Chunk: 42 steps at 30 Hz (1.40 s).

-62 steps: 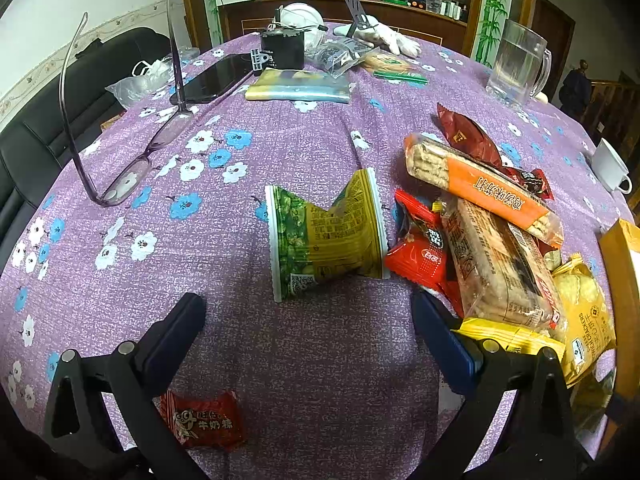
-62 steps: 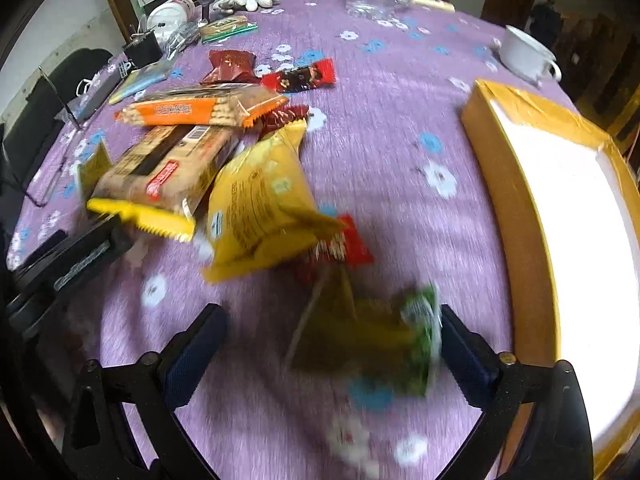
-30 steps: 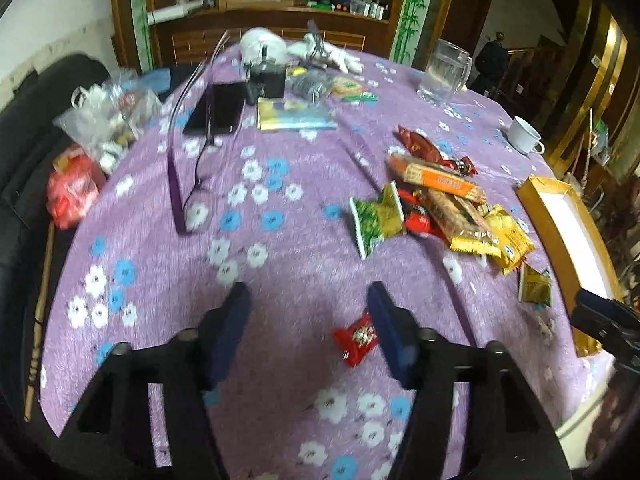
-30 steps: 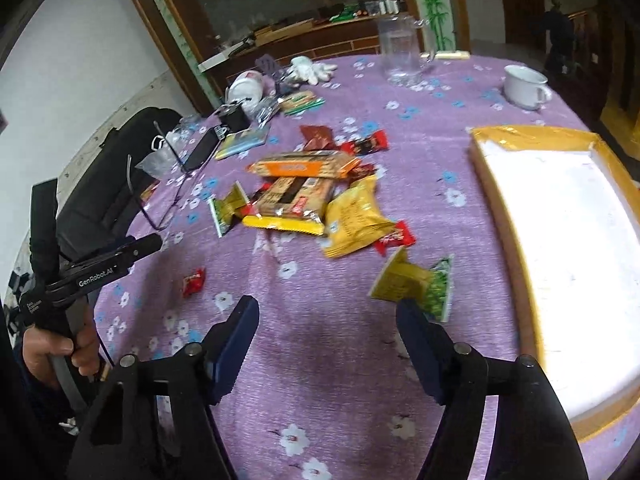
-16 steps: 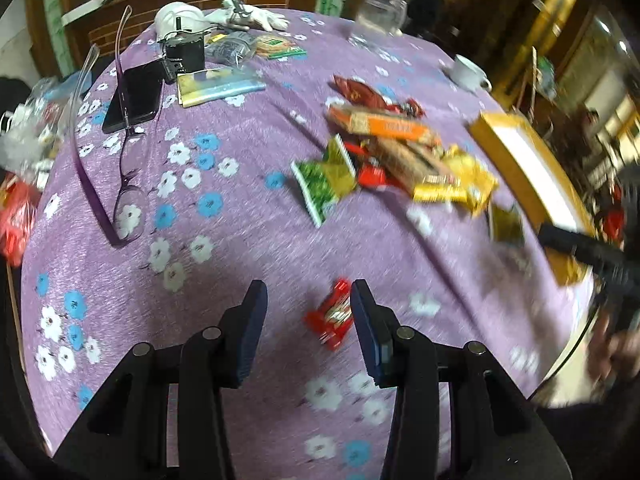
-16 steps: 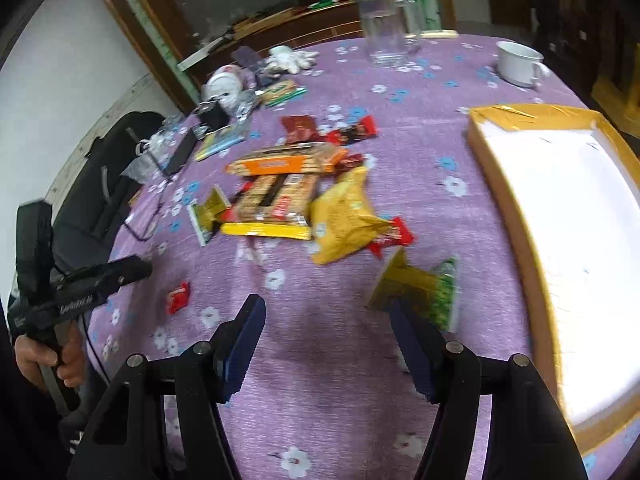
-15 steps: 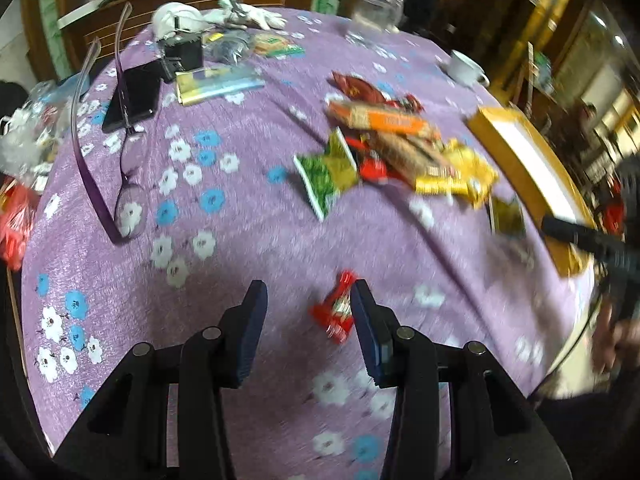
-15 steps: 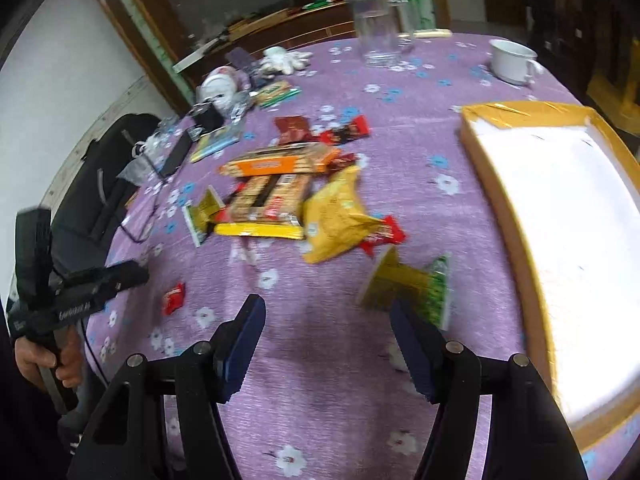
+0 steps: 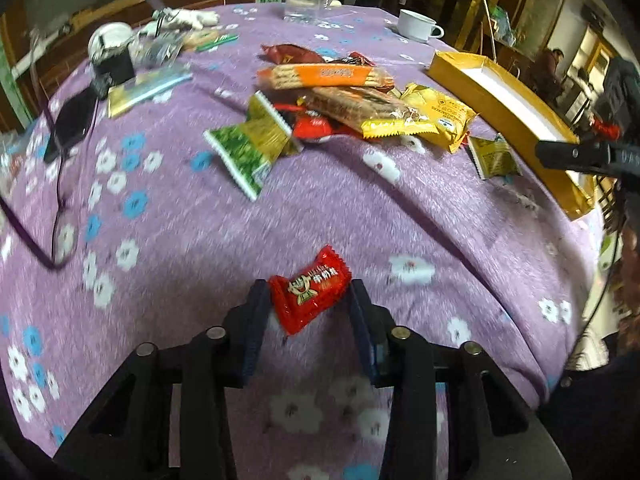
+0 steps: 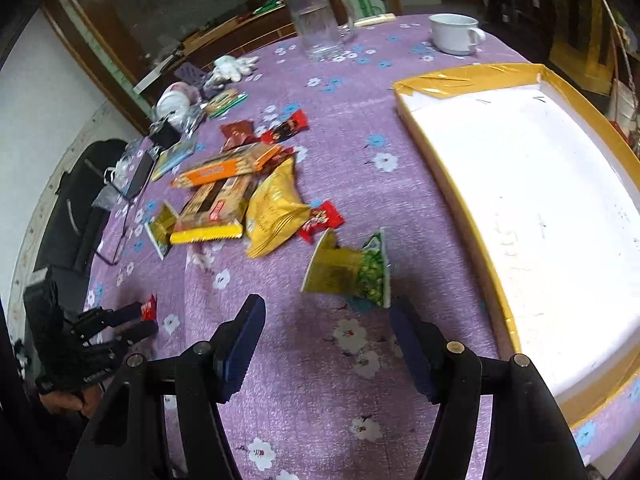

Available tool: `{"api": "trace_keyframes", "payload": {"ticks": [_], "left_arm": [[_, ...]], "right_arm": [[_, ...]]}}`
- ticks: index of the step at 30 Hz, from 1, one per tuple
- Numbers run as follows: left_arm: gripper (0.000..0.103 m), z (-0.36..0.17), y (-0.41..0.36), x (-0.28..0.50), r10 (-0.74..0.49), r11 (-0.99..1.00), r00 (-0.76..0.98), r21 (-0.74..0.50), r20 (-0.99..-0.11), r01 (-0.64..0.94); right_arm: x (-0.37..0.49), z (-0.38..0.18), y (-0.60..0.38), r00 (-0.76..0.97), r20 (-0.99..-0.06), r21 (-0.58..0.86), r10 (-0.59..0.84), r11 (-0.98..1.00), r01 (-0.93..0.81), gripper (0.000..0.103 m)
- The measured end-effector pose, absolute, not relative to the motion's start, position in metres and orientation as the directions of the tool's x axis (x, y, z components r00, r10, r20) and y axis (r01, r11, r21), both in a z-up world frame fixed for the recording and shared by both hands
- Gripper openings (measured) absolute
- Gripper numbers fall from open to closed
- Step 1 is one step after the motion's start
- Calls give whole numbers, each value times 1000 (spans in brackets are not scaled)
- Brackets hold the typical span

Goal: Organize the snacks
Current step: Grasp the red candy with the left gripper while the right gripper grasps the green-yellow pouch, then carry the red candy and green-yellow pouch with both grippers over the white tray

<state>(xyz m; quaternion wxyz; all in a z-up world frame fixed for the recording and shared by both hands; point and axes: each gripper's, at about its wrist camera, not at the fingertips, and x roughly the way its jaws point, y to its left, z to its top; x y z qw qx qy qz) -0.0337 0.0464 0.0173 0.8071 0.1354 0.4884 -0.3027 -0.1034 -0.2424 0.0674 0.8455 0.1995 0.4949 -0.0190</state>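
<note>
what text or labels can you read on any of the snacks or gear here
Red candy wrapper: Chinese characters and a cartoon face, too blurred to quote.
Orange biscuit pack: print unreadable.
Yellow snack bag: small print unreadable.
Left gripper: white lettering on its body, too small.

purple floral tbl point(image 9: 280, 208), snack pkts point(image 9: 356, 108), gold tray point(image 10: 424, 152), mug point(image 10: 456, 34)
</note>
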Motion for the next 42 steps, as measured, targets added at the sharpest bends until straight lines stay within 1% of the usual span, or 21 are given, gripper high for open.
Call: {"api": "trace_keyframes", "payload": {"ticks": [1,2,4,6,10,11,14,19,23,26,28,30,31,32,33,34,39,42], "left_arm": [[28,17,43,-33,-340,781,355,-51,-871,622],[27,16,41,-32,-329,785,370,-34,-869,618],[23,16,42,-30,-328,795,381,-34,-864,606],[22,16,45,-29,-333,801,381,-45,-863,597],[22,16,58,-26,-362,817,364,-104,-858,568],[22,16,59,-26,-365,819,364,-109,-857,564],[22,16,61,-26,-375,820,359,-125,-854,559],[22,16,62,-25,-384,818,351,-137,-854,559],[22,16,63,-24,-389,820,349,-148,-853,552],[22,16,62,-24,-389,823,351,-150,-852,548],[22,16,63,-24,-397,823,346,-163,-850,544],[22,16,65,-22,-410,824,339,-185,-847,536],[22,16,66,-21,-414,823,335,-191,-846,534],[22,16,67,-21,-417,823,332,-197,-846,533],[22,16,67,-21,-419,823,331,-199,-845,532],[22,16,67,-21,-420,822,331,-200,-845,533],[22,16,67,-21,-427,821,330,-207,-842,532],[21,17,67,-20,-432,825,323,-223,-842,520]], "right_arm": [[-100,66,-244,499,-850,320,166,916,241,68],[-96,64,-245,492,-854,324,170,913,246,68],[-89,61,-245,485,-859,313,165,919,241,68],[-83,57,-244,471,-869,291,152,926,239,68],[-71,45,-247,458,-875,301,160,920,253,68],[-69,42,-247,457,-870,321,182,915,246,69],[-68,35,-235,420,-874,351,245,916,197,70],[-92,47,-196,345,-854,427,389,904,38,68],[-103,67,-197,368,-867,363,336,932,3,68],[-89,74,-205,395,-886,267,244,964,4,69],[-76,74,-201,408,-888,220,214,975,-31,69],[-61,62,-195,375,-913,149,162,987,-63,67],[-54,53,-194,357,-922,135,149,989,-63,65],[-50,46,-194,344,-926,145,156,988,-58,61],[-47,39,-195,328,-932,146,153,988,-45,49],[-45,34,-196,312,-940,138,140,990,-28,43],[-52,32,-195,322,-938,139,131,990,2,40],[-61,35,-195,338,-927,182,159,983,35,39]]}}
